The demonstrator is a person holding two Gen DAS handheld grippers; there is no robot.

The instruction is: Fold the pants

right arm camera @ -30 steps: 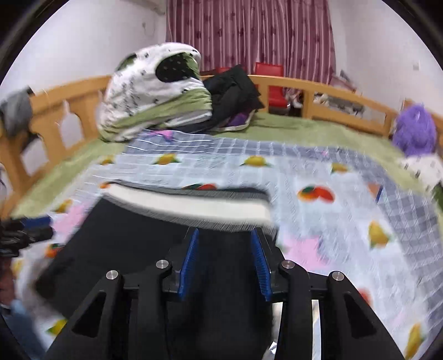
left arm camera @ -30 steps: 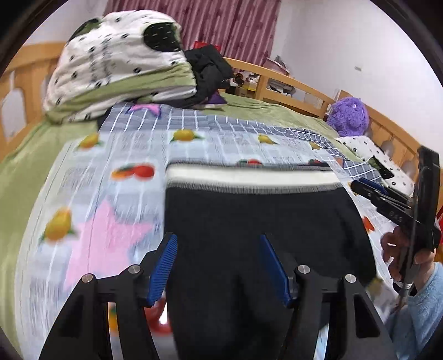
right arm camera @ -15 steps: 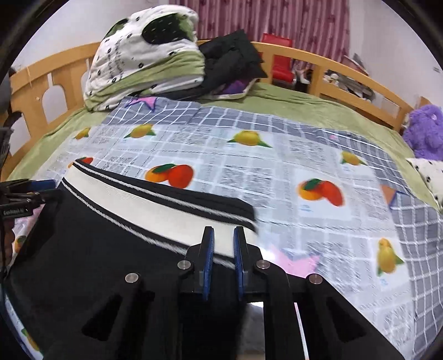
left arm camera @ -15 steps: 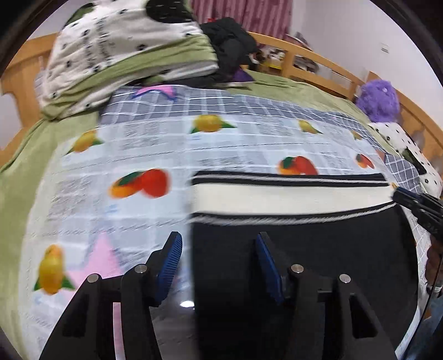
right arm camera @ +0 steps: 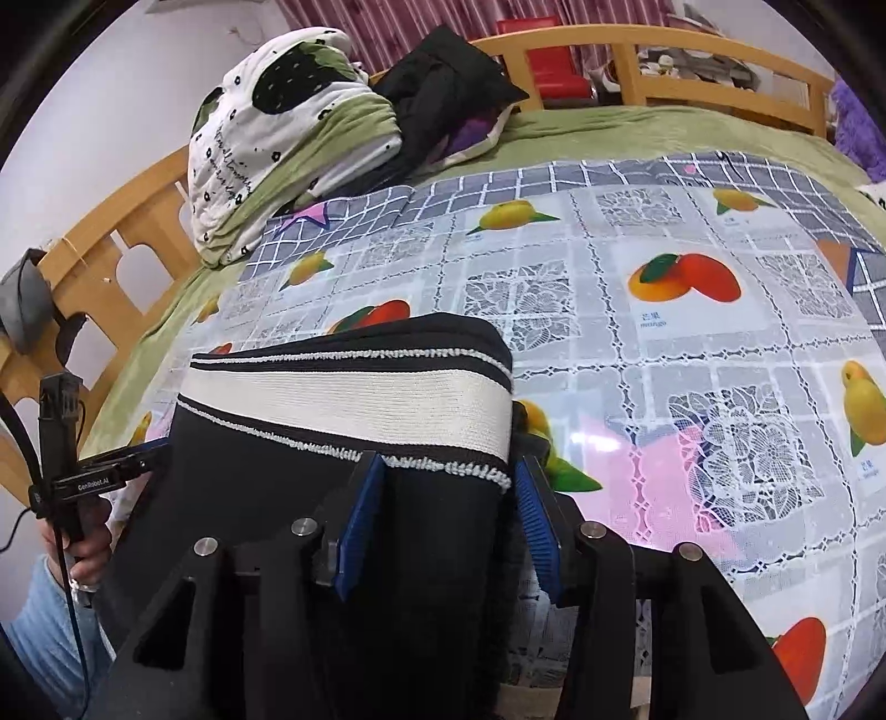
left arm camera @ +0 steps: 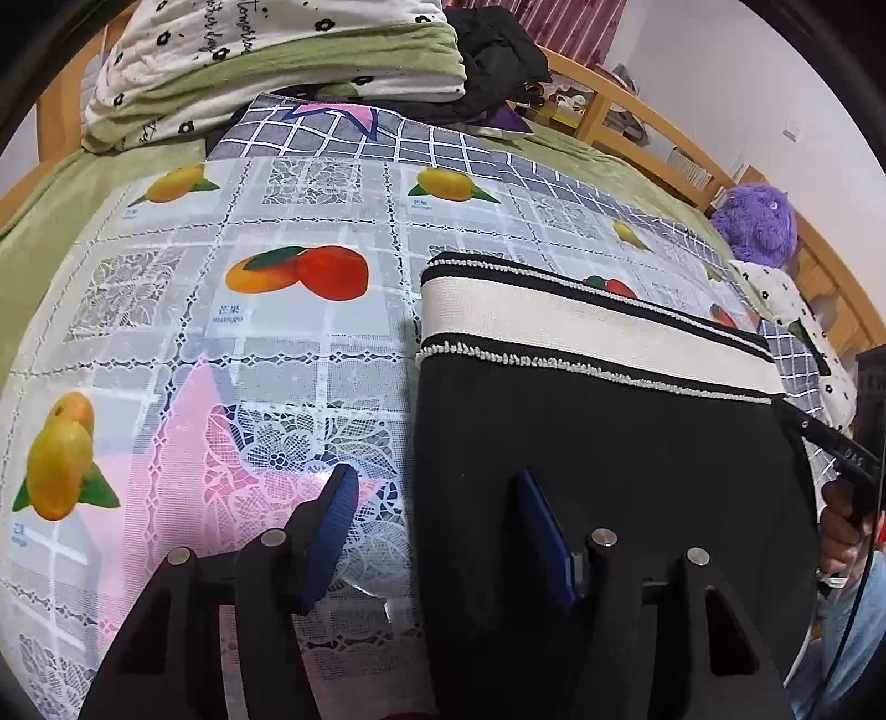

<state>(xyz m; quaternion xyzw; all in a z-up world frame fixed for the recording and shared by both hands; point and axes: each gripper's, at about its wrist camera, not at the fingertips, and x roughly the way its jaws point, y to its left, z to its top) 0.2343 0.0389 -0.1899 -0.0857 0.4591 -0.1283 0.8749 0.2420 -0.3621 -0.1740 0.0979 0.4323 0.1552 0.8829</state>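
Bed point(right arm camera: 637, 124): fruit-print cloth point(left arm camera: 310, 354), pants point(left arm camera: 598, 443).

Pants point(left arm camera: 598, 443): black, waistband point(right arm camera: 354, 401) cream with black stripes and white beaded edging. Cloth point(left arm camera: 310, 354) under pants: pale grey-white lace-print squares, yellow and orange-red mangoes with green leaves, pink star, grey-and-white checked border. Bed sheet point(right arm camera: 637, 133): olive green. Folded quilt point(right arm camera: 266, 138): white with small black flowers, green band. Plush toy point(left arm camera: 756, 221): purple. Curtain point(right arm camera: 387, 22): maroon striped. Bed rail point(right arm camera: 720, 77): honey wood. Left tongs point(left arm camera: 432, 518) and right tongs point(right arm camera: 448, 509): black, blue pads. Sleeve point(right arm camera: 41, 631): light blue.
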